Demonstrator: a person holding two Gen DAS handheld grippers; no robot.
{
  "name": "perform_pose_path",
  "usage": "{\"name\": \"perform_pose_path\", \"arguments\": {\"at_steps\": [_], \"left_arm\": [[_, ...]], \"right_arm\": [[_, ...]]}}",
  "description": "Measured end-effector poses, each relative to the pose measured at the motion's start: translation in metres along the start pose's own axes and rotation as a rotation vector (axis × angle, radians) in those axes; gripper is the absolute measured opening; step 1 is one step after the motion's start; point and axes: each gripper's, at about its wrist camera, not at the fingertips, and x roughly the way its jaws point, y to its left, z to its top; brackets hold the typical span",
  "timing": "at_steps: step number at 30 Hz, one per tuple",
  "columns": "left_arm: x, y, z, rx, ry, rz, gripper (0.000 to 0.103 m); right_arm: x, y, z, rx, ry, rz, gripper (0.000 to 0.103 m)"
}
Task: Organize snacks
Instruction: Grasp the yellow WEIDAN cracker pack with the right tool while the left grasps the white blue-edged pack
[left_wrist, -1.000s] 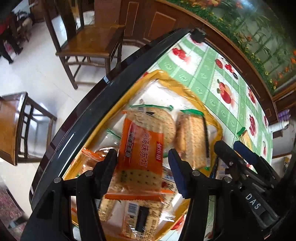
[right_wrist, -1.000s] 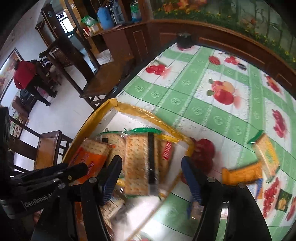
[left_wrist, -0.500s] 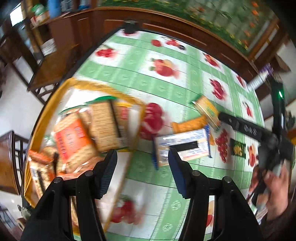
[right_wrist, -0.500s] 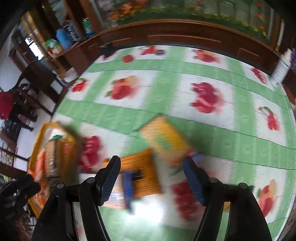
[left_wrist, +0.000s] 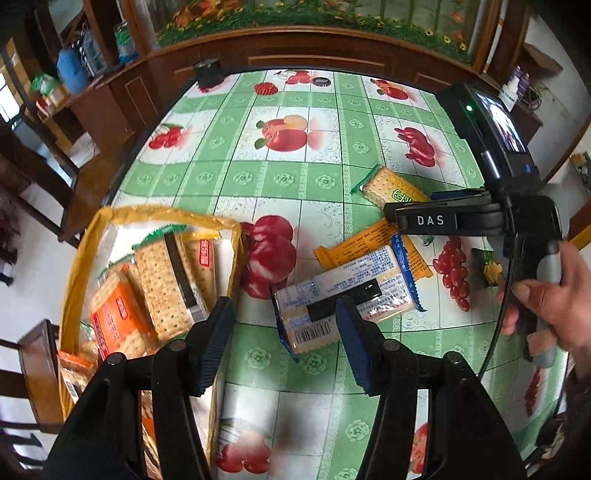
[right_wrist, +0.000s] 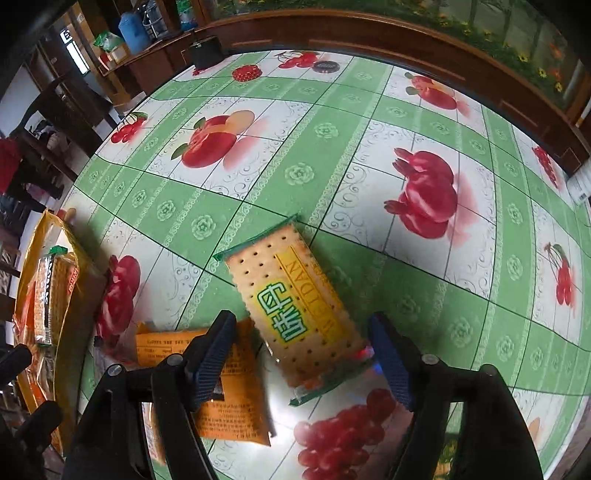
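The far half of the tablecloth (right_wrist: 295, 173) lies bare (open passage). Nearer, three packets crowd together: green-edged cracker pack (right_wrist: 295, 302), orange packet (right_wrist: 229, 391), blue-edged pack (left_wrist: 343, 295). The yellow-rimmed bag (left_wrist: 147, 216) blocks the left

Three cracker packets lie loose on the fruit-print tablecloth. The green-edged packet (right_wrist: 295, 306) sits flat and skewed, yellow label up, pale dotted crackers showing through. Just left of it, the orange packet (right_wrist: 229, 387) lies printed side up. The clear blue-ended packet (left_wrist: 343, 295) rests barcode up, overlapping the orange one. Off to the left, the yellow-rimmed clear bag (left_wrist: 79, 236) lies open, holding several cracker packs (left_wrist: 166, 280), one orange.
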Motion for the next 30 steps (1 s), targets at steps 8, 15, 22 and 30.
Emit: {"name": "perform_pose_path", "arguments": {"at_steps": [8,15,22,30], "left_arm": [[0.004,-0.004,0.004,0.028,-0.009,0.031,0.056],[0.013,0.002,0.022,0.046,-0.006,0.113,0.056],[0.058,-0.008,0.042,0.208,0.090,0.212,0.056],[0.075,-0.032,0.021,0.367,0.178,0.153,0.069]], "right_arm": [[0.004,-0.013,0.004,0.055,0.058,0.046,0.064],[0.001,-0.028,-0.012,0.028,0.084,-0.067,0.058],[-0.012,-0.058,-0.048,0.068,0.109,-0.087,0.058],[-0.027,-0.082,-0.087,0.105,0.124,-0.082,0.058]]}}
